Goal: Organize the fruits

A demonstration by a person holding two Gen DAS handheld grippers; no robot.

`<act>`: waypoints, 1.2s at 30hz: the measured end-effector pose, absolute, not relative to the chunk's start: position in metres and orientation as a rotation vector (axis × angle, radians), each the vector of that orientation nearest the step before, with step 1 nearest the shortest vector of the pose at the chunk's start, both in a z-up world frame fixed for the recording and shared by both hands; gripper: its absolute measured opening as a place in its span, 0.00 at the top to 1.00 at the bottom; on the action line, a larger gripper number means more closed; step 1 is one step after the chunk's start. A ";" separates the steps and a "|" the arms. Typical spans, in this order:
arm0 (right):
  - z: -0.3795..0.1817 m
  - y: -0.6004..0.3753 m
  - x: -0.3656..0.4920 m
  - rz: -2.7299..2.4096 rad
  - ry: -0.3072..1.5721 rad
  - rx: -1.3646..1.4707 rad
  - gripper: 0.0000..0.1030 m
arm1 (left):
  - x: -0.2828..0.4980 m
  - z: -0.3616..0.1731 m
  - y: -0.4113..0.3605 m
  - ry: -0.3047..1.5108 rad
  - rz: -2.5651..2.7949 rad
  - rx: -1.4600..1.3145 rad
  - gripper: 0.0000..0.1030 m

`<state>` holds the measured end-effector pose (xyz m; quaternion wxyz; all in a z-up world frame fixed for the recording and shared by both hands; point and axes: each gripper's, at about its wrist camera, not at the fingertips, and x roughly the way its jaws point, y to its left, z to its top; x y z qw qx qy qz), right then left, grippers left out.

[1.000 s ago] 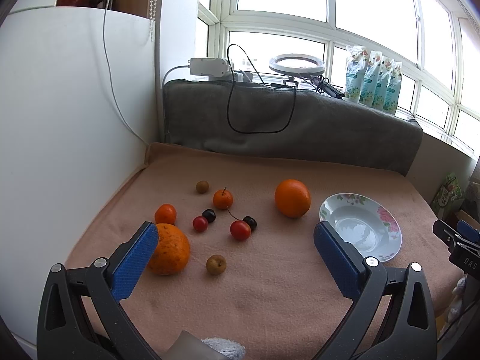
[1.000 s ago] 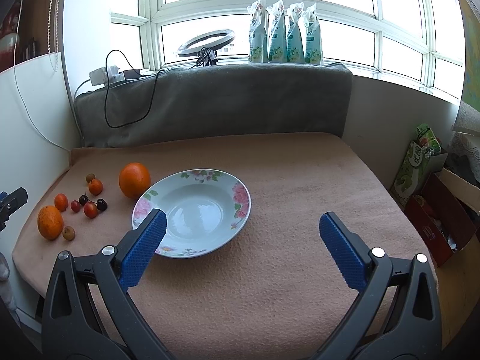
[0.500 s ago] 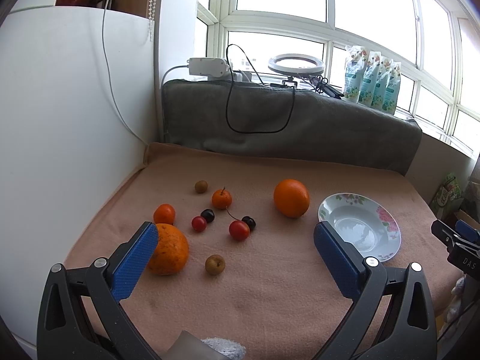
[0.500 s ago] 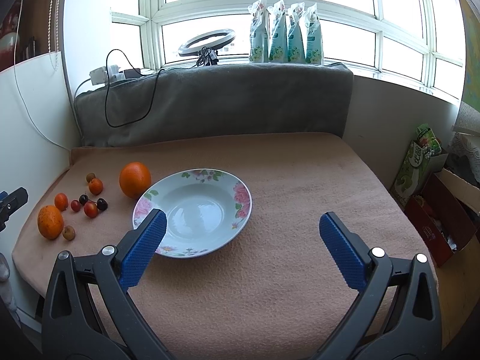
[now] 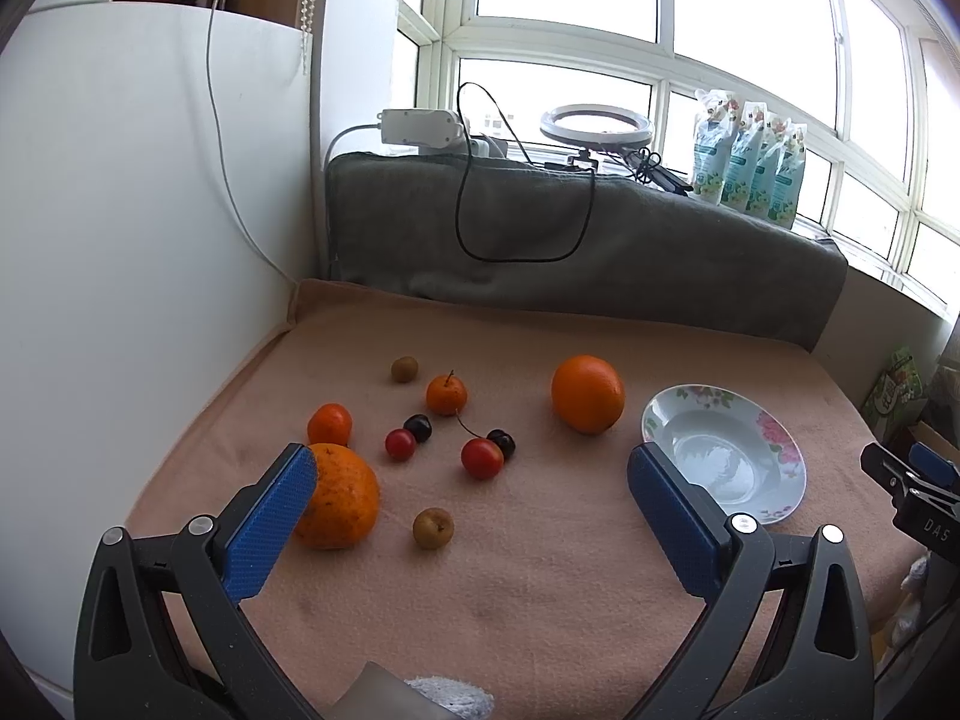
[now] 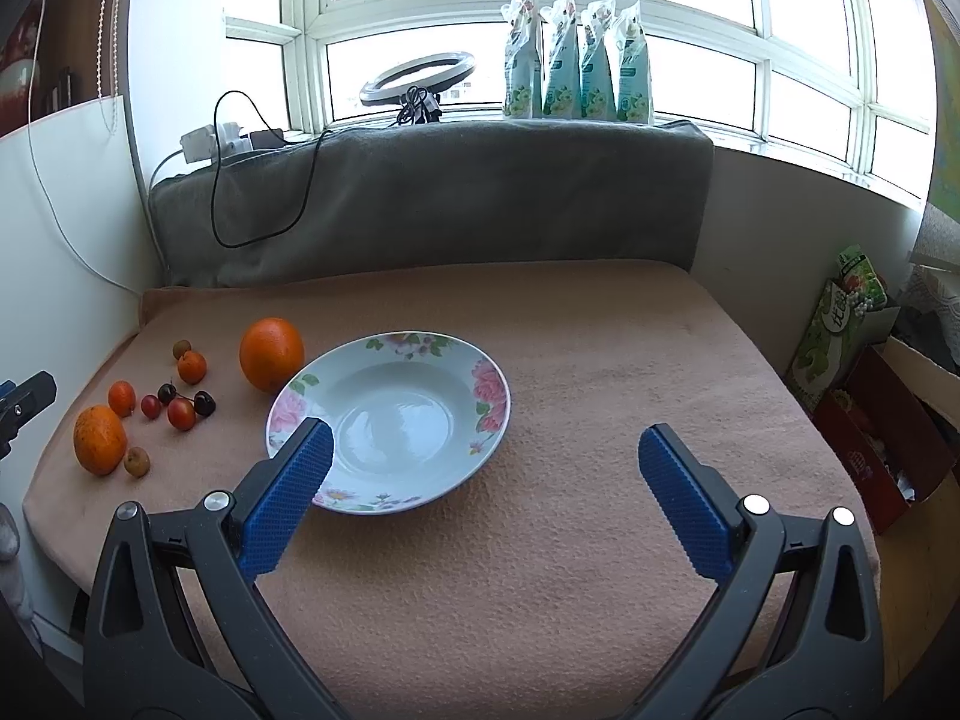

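Fruit lies scattered on a pink blanket (image 5: 540, 570): a big orange (image 5: 588, 394) beside a flowered white plate (image 5: 774, 450), a speckled orange (image 5: 342, 495) by my left finger, two small tangerines (image 5: 329, 423) (image 5: 446, 394), red cherry tomatoes (image 5: 482, 458), dark cherries (image 5: 417, 426) and two brown longans (image 5: 432, 528). My left gripper (image 5: 474, 486) hovers open above the near fruit, holding nothing. My right gripper (image 6: 480, 459) is open over the plate (image 6: 480, 378), which is empty; the big orange (image 6: 271, 353) sits at its left rim.
A grey blanket-covered backrest (image 5: 600, 252) closes the far side, with a cable, power strip (image 5: 420, 125) and ring light (image 5: 595, 125) on top. A white panel (image 5: 120, 240) walls the left. Boxes (image 6: 864, 396) stand off the blanket's right edge.
The left view has shifted slightly, with the fruit drifting a little left and up. The right view is nearly unchanged. Both grippers stay open.
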<state>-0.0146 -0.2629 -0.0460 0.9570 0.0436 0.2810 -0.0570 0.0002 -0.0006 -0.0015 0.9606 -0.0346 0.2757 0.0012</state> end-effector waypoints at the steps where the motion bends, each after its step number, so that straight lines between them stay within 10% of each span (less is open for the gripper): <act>1: -0.047 -0.262 -0.014 -0.115 0.572 0.087 0.00 | 0.002 -0.002 0.001 0.562 0.000 -0.073 0.00; 36: -0.032 -0.249 0.082 0.146 0.669 0.087 0.00 | 0.071 -0.031 -0.002 0.750 -0.092 -0.165 0.00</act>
